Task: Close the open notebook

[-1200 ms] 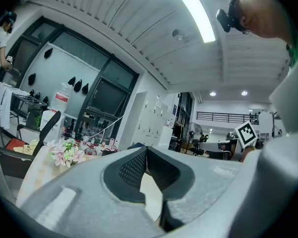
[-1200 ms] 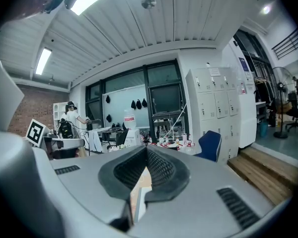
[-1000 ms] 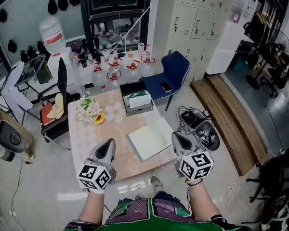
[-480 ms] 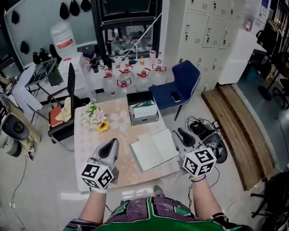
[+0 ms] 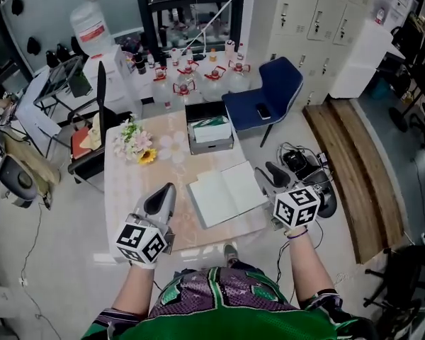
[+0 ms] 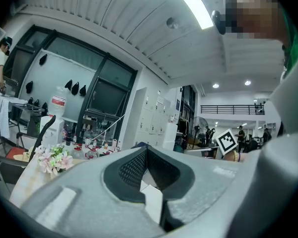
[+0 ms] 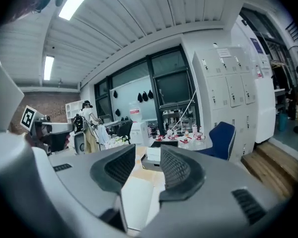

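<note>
Left fingers (image 6: 128, 170) together — right fingers (image 7: 177, 169) apart

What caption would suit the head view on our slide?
Left gripper and right gripper poised either side of the open notebook on the table.

notebook (image 5: 228, 193) page content too small to read, mostly behind the jaws in right gripper view, white sliver (image 6: 151, 200) in left gripper (image 6: 146, 150) gap unidentifiable, table (image 5: 127, 190) front edge partly under left gripper and right gripper (image 5: 269, 174), box (image 5: 210, 134) contents unclear, person's torso (image 5: 219, 303) cut by bottom edge
</note>
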